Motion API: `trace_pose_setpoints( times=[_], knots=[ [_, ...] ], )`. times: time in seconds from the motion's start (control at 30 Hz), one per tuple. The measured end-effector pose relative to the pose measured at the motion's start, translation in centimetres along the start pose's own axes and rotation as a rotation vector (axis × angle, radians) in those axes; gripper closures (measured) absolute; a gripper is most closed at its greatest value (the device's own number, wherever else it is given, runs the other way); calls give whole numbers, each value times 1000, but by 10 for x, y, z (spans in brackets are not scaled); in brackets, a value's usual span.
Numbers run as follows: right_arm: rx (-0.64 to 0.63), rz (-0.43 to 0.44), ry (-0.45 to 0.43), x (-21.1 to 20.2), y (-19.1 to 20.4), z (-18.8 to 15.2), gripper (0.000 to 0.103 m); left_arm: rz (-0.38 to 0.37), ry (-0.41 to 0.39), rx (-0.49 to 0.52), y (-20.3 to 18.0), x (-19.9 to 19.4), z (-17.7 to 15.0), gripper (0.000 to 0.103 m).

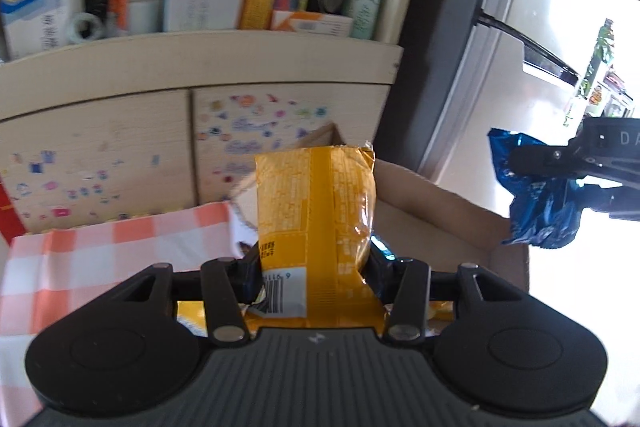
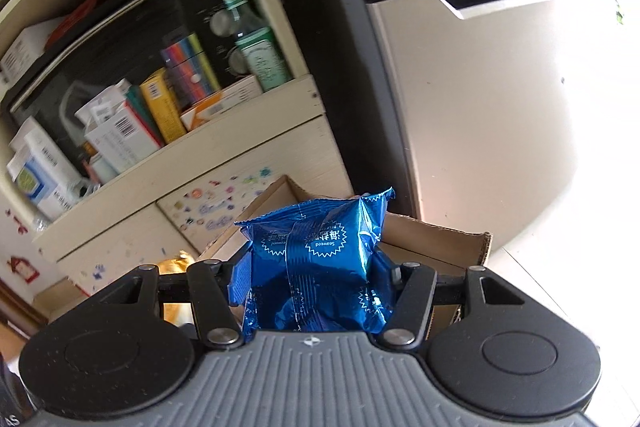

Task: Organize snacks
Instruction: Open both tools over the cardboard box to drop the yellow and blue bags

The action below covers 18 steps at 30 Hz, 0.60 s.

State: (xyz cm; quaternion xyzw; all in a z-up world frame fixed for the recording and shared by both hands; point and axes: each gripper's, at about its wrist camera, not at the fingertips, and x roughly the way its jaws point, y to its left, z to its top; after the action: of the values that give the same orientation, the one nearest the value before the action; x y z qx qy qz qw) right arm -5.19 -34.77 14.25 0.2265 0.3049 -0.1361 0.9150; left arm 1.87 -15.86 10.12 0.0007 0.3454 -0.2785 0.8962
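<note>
Fingers of the left gripper point(image 1: 316, 263) clamp an orange foil snack packet point(image 1: 316, 211), its long axis upright, top seam pointing up. Right gripper point(image 2: 316, 275) pinches a crinkled blue foil seaweed packet point(image 2: 320, 259), also upright. Both hang over an open brown cardboard box point(image 1: 440, 219), beside a cluttered wooden shelf point(image 1: 200, 59).

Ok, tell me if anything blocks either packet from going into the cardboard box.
Nothing visible does. The yellow packet in the left claw and the blue packet in the right claw face the open cardboard box.
</note>
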Motion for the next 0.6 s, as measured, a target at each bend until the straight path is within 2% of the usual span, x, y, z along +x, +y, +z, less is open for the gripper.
trace_pose_setpoints(
  times=[0.3,0.33,0.4,0.47,0.6],
  knots=[
    [89,-47,-15,5,-15,4,36,-73,45,32,-38,41,14,54],
    [102,-51,-20,5,-16,4,33,-73,55,31,-41,45,15,51],
    [126,-54,-25,4,-20,4,26,-67,59,32,-46,49,17,38],
    [135,-54,-33,2,-22,5,21,-73,49,28,-47,46,18,21],
    [137,-42,-36,-2,-22,5,20,-83,56,31,-46,39,21,20]
  ],
)
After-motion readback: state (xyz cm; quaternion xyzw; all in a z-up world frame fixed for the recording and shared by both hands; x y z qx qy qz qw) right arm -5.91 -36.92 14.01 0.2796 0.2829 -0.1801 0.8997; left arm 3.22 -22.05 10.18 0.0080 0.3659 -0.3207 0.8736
